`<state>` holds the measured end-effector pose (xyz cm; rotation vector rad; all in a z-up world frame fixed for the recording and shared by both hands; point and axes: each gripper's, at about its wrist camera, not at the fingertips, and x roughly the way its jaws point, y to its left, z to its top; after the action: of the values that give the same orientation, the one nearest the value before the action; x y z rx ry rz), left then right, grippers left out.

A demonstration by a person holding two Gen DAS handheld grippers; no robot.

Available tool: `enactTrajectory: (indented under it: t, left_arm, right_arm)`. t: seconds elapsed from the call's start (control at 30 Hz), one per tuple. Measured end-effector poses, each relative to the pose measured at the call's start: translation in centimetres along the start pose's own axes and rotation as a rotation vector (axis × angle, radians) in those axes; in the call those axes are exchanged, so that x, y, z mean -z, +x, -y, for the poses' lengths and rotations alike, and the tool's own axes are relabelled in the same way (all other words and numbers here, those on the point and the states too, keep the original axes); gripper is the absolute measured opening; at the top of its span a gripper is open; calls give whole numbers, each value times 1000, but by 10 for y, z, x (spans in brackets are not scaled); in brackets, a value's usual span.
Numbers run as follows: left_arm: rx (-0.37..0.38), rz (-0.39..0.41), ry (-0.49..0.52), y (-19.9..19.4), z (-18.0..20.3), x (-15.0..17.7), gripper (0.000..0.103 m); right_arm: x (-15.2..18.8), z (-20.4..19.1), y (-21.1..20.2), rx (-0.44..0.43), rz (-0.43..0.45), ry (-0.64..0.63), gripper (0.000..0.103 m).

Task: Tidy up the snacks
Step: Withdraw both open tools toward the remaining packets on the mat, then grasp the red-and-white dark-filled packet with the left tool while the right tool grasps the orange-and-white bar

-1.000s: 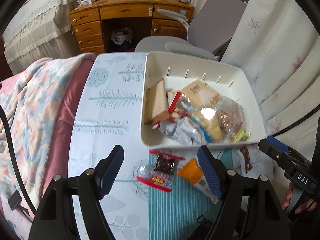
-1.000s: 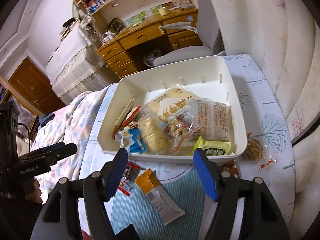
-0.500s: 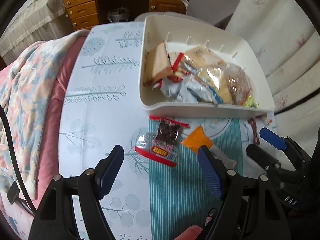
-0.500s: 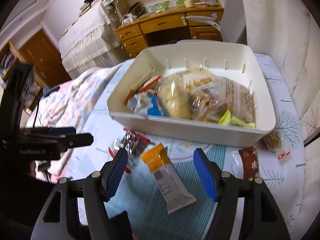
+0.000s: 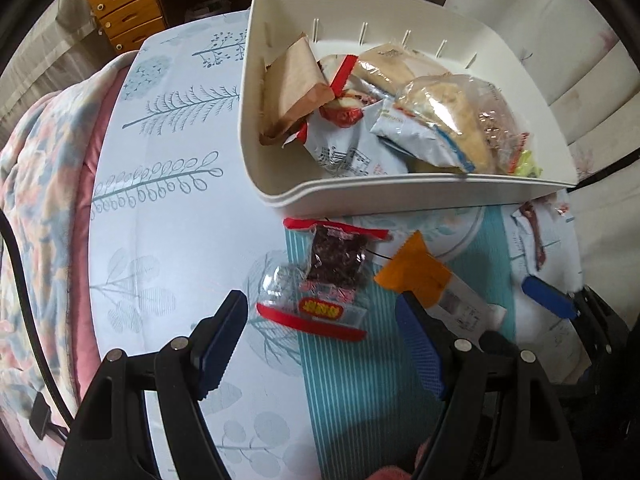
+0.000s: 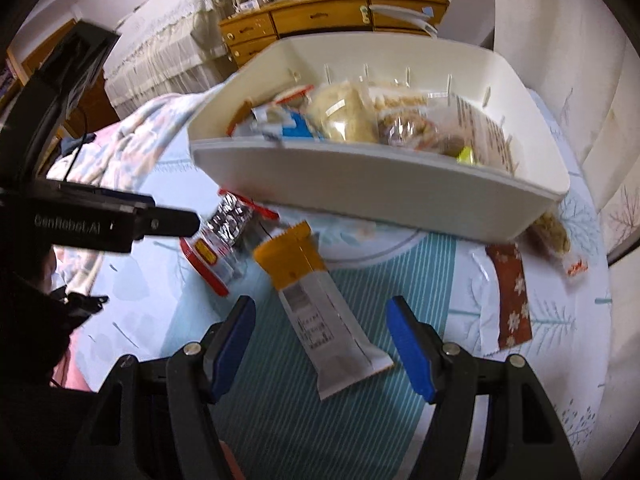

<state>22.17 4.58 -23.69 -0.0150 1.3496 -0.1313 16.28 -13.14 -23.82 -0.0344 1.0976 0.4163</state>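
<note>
left hand-held gripper: my left hand-held gripper [image 5: 320, 344] hangs over the table with jaws apart, nothing between the blue pads; the clear red-edged packet sits just beyond the gap
right hand-held gripper: my right hand-held gripper [image 6: 322, 346] is also spread wide and empty, with the near end of the bar wrapper lying between its fingers, not touched
clear packet: clear plastic snack packet with red sealed edges and dark pieces inside [image 5: 332, 276], flat on the table, just near of the tray, left of the bar
bar: long orange-and-white wrapped snack bar [image 6: 316, 308], flat on the teal striped part of the cloth, orange end toward the tray
tray: big white plastic rectangular tray [image 5: 400, 194] at the far side of the table, piled with mixed snack bags
brown packet: brown flower-print flat packet [image 6: 512, 300] on the table, right of the bar, near the tray's right corner
table: table under a pale blue leaf-print cloth [image 5: 176, 208]
bed: floral quilt bed [image 5: 36, 184] along the left edge of the table
</note>
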Motion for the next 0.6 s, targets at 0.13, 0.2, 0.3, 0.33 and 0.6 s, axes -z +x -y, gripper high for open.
enactTrajectory:
  t: [0.13,0.2,0.3,0.33,0.6]
  left_arm:
    - [-7,-18,26,15,2,-7,75]
    - [-15,-24,35,23,3,-10,75]
    - [-19,-40,40,35,4,-14,75]
    - [-21,-46,41,38,5,-15,75]
    - [-45,-61,43,60,6,-23,75]
  right_arm:
    - [8,0,12,28,-39,4,69]
    - [10,1,15,35,-52,14,69]
    - [14,3,20,39,-71,32,67]
    - [15,3,22,41,-77,33,66]
    - [23,3,33,71,-105,21,66]
